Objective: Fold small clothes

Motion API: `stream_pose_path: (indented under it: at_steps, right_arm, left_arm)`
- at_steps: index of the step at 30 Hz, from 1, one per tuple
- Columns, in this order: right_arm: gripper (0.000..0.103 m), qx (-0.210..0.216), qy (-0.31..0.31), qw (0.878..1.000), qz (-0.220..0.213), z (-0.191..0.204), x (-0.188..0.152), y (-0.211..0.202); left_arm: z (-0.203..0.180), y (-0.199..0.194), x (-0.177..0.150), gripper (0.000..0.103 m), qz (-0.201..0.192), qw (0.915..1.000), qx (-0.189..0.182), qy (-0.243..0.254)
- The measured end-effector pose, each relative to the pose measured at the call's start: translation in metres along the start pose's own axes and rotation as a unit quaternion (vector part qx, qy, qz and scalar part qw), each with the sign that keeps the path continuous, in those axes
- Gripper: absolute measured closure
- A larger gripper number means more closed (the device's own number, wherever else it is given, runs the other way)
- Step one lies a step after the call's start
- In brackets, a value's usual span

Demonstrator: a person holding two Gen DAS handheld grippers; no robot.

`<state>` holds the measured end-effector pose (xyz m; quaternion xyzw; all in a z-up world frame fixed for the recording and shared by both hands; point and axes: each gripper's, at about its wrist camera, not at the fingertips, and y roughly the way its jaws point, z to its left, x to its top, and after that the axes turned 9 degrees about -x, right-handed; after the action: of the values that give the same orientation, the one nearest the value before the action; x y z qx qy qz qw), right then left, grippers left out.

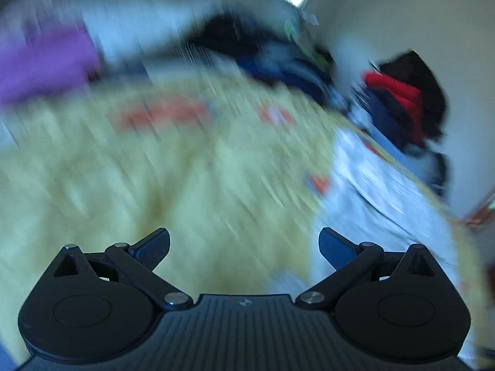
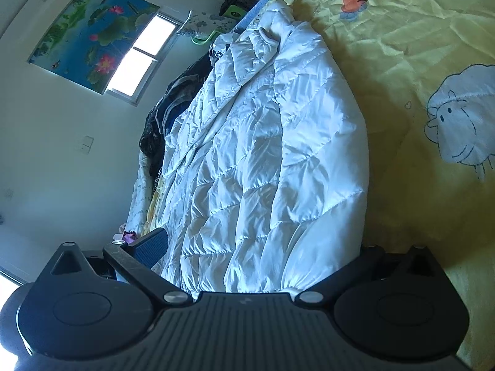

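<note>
A white quilted puffer jacket (image 2: 263, 160) lies on a yellow bed sheet (image 2: 417, 46) printed with sheep. In the right wrist view the camera is rolled sideways and the jacket's hem fills the space between my right gripper's (image 2: 256, 247) wide-apart fingers; the left fingertip (image 2: 151, 247) shows beside the jacket, the right finger is hidden under the fabric. The left wrist view is motion-blurred. My left gripper (image 1: 244, 244) is open and empty above the yellow sheet (image 1: 154, 170), with the white jacket (image 1: 386, 185) to its right.
A pile of dark, blue and red clothes (image 1: 402, 99) sits at the bed's far side by the wall. A purple item (image 1: 46, 61) lies at the far left. A window (image 2: 142, 55) and a lotus picture (image 2: 89, 34) are on the wall.
</note>
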<state>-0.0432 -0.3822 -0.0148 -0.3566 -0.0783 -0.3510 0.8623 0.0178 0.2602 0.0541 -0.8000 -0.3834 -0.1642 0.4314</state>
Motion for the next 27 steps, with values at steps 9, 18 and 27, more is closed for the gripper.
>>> stream_pose_path:
  at_steps: [9, 18, 27]
  right_arm:
    - [0.000, 0.000, 0.001, 1.000, 0.000, -0.001, 0.000, 0.000]
    - [0.000, 0.001, 0.001, 1.000, 0.016, 0.000, 0.002, 0.002]
    - [0.028, 0.001, 0.015, 0.999, 0.045, -0.008, 0.005, 0.003]
  left_arm:
    - [-0.011, 0.047, -0.055, 0.000, 0.091, 0.9891, -0.106, -0.047]
    - [-0.013, 0.066, -0.071, 0.000, 0.161, 0.9564, -0.221, -0.104]
    - [-0.037, 0.072, -0.068, 0.068, 0.186, 0.9712, -0.148, -0.014]
